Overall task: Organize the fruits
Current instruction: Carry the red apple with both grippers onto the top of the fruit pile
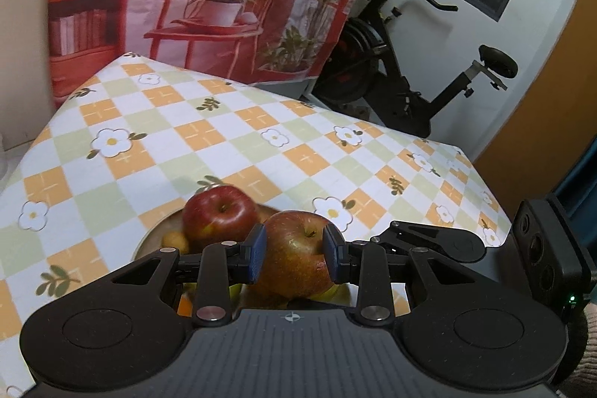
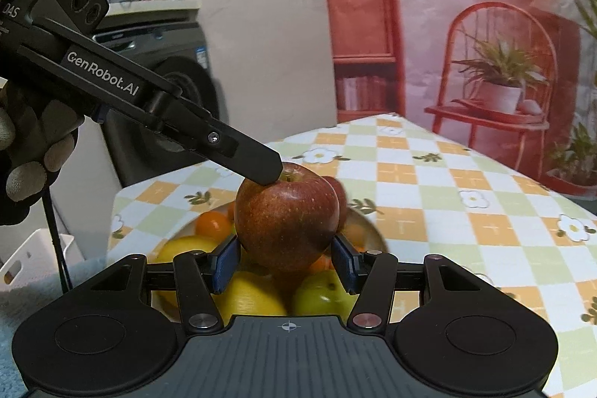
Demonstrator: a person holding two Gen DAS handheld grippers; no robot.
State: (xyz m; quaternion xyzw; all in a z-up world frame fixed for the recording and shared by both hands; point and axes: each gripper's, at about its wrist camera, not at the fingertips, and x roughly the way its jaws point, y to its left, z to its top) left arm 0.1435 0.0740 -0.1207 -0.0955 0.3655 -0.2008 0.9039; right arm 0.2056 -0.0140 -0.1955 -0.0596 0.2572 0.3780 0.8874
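A red-brown apple (image 1: 294, 256) sits between the blue pads of my left gripper (image 1: 294, 248), which is shut on its upper part. The same apple (image 2: 287, 219) shows in the right wrist view, with my right gripper (image 2: 285, 262) closed on its lower sides. The left gripper's finger (image 2: 257, 163) touches the apple's top near the stem. Both hold it just above a tan bowl (image 1: 156, 230). A second red apple (image 1: 220, 213) sits in the bowl behind. Lemons (image 2: 246, 297), a green fruit (image 2: 324, 293) and an orange (image 2: 213, 224) lie below.
The bowl stands near the front edge of a table with a checked floral cloth (image 1: 261, 137). An exercise bike (image 1: 410, 69) is beyond the table's far right. A washing machine (image 2: 168, 92) and a white crate (image 2: 33, 256) are off the table's left side.
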